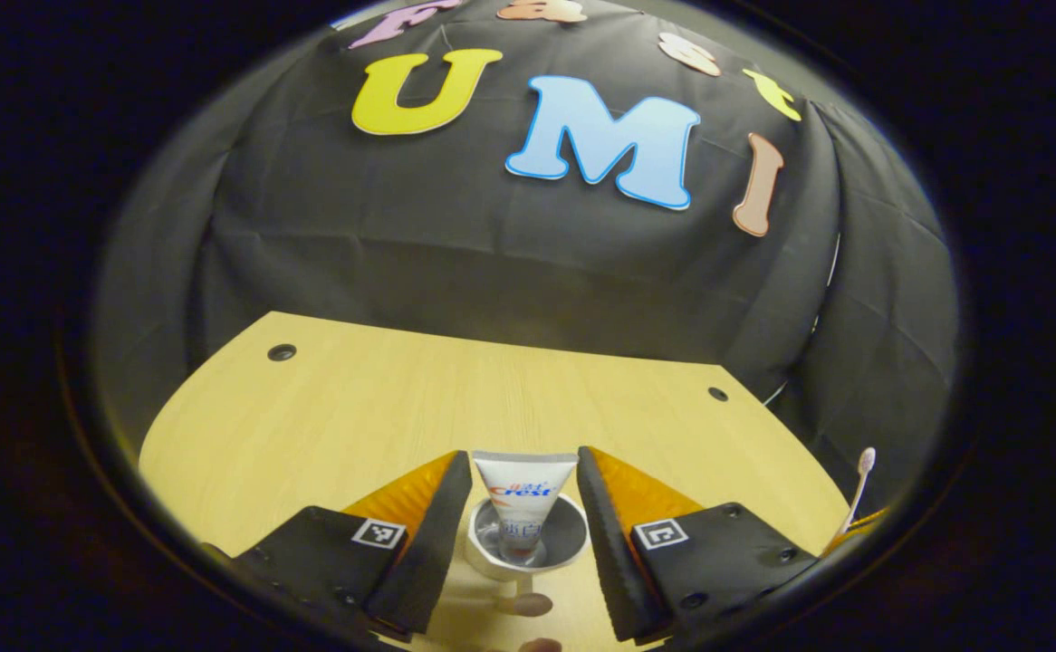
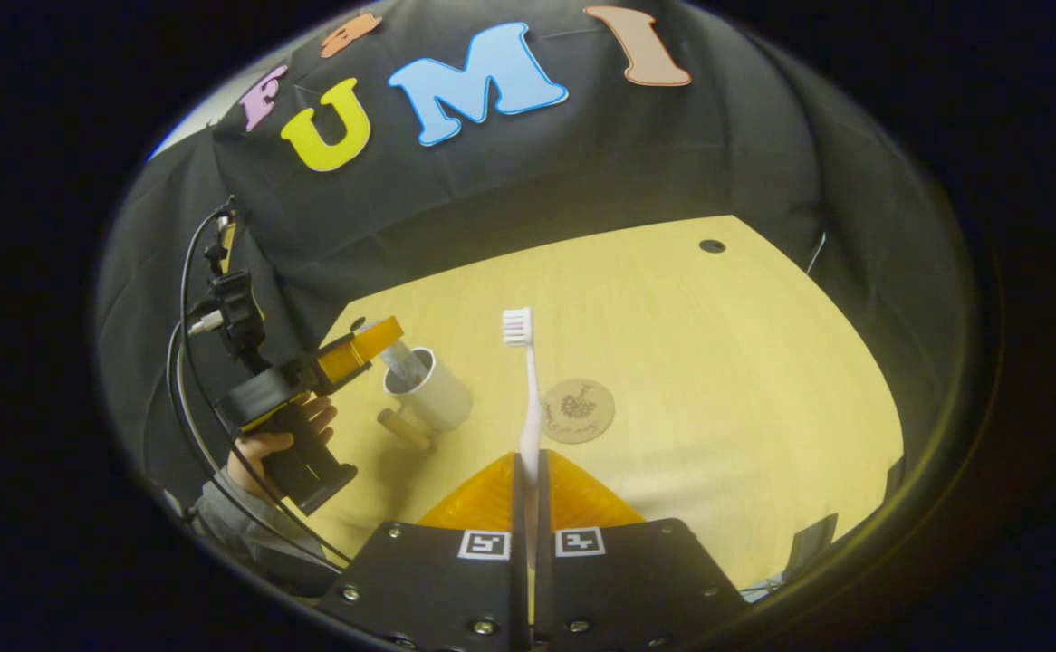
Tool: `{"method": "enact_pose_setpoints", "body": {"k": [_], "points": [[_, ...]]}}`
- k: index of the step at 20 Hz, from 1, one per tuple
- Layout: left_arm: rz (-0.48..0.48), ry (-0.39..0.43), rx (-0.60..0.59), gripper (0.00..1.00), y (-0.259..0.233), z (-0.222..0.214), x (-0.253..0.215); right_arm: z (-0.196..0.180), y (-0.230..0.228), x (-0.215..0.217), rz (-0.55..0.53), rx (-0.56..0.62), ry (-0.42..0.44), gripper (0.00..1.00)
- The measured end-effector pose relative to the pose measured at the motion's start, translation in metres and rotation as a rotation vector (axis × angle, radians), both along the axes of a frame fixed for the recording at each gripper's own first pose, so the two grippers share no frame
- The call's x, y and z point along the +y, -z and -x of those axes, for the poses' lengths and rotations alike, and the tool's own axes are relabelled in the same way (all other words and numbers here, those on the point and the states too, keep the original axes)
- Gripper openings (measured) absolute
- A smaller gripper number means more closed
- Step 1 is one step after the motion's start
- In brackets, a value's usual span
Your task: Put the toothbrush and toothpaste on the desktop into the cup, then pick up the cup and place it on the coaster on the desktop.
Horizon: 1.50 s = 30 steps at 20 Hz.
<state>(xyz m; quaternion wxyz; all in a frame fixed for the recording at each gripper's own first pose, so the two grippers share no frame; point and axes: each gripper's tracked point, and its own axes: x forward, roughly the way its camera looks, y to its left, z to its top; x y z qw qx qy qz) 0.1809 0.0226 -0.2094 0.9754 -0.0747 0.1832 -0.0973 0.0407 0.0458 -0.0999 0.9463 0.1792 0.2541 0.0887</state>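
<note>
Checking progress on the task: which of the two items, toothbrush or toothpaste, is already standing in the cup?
The toothpaste: it stands in the cup between the open left gripper. The toothbrush is clamped in the right gripper.

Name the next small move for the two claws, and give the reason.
Probably carry the right claw, shut on the white toothbrush, over the white ceramic cup: the toothpaste tube already stands inside, and the open left claw straddles it.

A white toothpaste tube (image 1: 523, 507) stood tail-up inside the white wooden-handled cup (image 2: 431, 389) near the desk's left edge, a round cork coaster (image 2: 578, 410) lay beside it, and the white toothbrush (image 2: 524, 398) stood upright, bristles up.
</note>
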Motion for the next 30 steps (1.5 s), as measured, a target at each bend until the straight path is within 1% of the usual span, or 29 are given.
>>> {"method": "enact_pose_setpoints", "body": {"k": [2, 4, 5, 11, 15, 20, 25, 30], "points": [[-0.005, -0.006, 0.0, 0.77, -0.005, 0.005, 0.003, -0.005, -0.006, 0.004, -0.007, -0.017, -0.015, 0.04], [-0.009, -0.002, 0.007, 0.84, -0.005, 0.015, 0.004, -0.014, -0.015, 0.01, -0.009, -0.039, -0.032, 0.04], [-0.013, -0.001, 0.007, 0.9, -0.007, 0.017, 0.005, -0.019, -0.02, 0.013, -0.01, -0.053, -0.042, 0.04], [-0.012, 0.001, 0.024, 0.9, -0.015, 0.047, 0.016, -0.057, -0.056, 0.04, -0.025, -0.167, -0.099, 0.04], [-0.011, 0.002, 0.047, 0.9, -0.014, 0.068, 0.023, -0.082, -0.076, 0.068, -0.06, -0.238, -0.147, 0.04], [0.014, 0.001, 0.084, 0.9, -0.011, 0.093, 0.034, -0.104, -0.101, 0.111, -0.066, -0.349, -0.235, 0.03], [0.043, 0.0, 0.147, 0.9, 0.004, 0.119, 0.046, -0.126, -0.109, 0.148, -0.033, -0.416, -0.304, 0.03], [0.057, 0.0, 0.185, 0.9, 0.015, 0.132, 0.052, -0.145, -0.112, 0.17, 0.024, -0.462, -0.329, 0.04]]}}
